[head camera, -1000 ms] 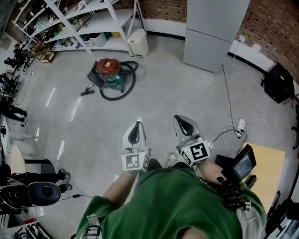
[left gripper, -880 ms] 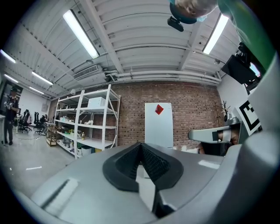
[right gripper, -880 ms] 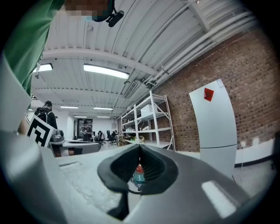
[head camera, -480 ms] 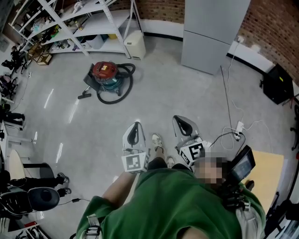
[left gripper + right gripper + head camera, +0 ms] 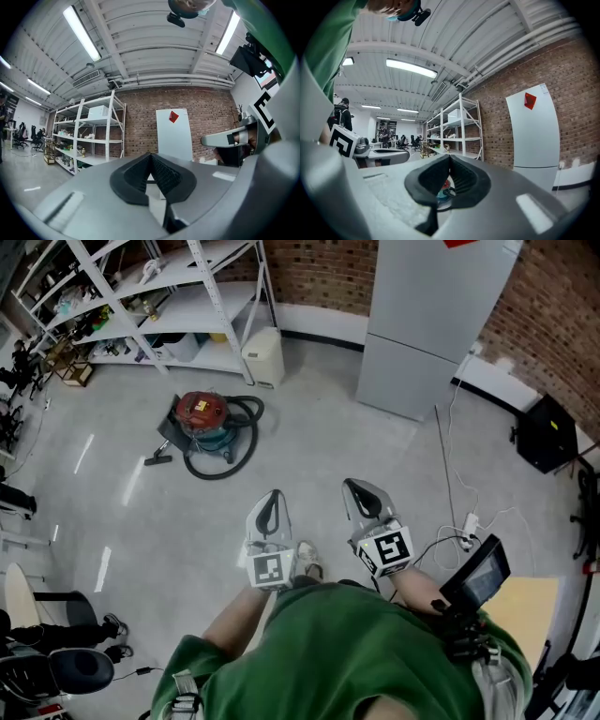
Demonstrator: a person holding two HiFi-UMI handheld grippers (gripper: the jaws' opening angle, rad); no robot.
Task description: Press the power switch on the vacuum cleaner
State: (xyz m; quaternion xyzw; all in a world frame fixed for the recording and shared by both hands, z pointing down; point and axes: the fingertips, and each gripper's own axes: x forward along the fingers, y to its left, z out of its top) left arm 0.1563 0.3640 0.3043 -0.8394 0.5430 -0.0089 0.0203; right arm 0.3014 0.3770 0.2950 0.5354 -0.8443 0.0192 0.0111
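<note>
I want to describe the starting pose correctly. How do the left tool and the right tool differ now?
The left tool points straight ahead; the right tool angles leftward. The right tool's view shows the vacuum cleaner beyond its jaws; the left tool's view shows the refrigerator instead. Both tools are shut, empty, and far from the vacuum cleaner.

Bright ceiling tube lights [image 5: 82, 33]; floor glare; fisheye edges.

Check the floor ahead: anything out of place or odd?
Nothing damaged or spilled. The red-and-teal canister vacuum cleaner sits upright, its black hose looped beside it. Only thin loose cables trail across the grey floor at right.
</note>
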